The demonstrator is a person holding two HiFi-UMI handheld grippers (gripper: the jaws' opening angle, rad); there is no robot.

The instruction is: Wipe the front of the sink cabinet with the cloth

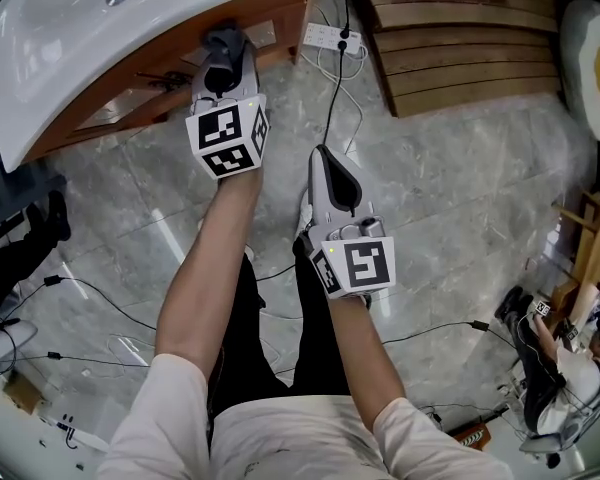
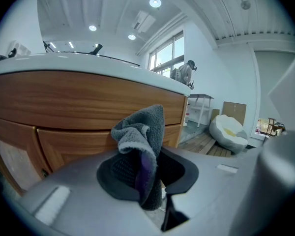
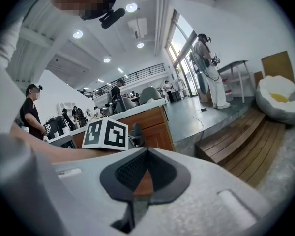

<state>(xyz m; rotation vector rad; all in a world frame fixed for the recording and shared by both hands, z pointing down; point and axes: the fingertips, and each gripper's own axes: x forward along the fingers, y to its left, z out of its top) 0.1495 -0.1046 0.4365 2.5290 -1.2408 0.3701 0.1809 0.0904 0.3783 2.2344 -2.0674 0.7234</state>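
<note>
The sink cabinet [image 1: 160,73] has a wooden front under a white basin [image 1: 70,38], at the upper left of the head view. My left gripper [image 1: 223,56] is shut on a grey cloth [image 1: 225,36] right at the cabinet front. In the left gripper view the cloth [image 2: 140,132] stands bunched up between the jaws of the left gripper [image 2: 143,168], and the wooden cabinet front [image 2: 78,102] fills the space just behind it. Whether the cloth touches the wood is unclear. My right gripper [image 1: 324,156] hangs lower over the floor, away from the cabinet; its jaws [image 3: 146,156] are shut and hold nothing.
A white power strip [image 1: 325,36] and black cables [image 1: 332,98] lie on the marble floor beside the cabinet. A wooden stepped platform [image 1: 460,28] is at the upper right, with a beanbag [image 1: 595,68] beyond. A person [image 1: 560,353] sits at the lower right. My legs stand below the grippers.
</note>
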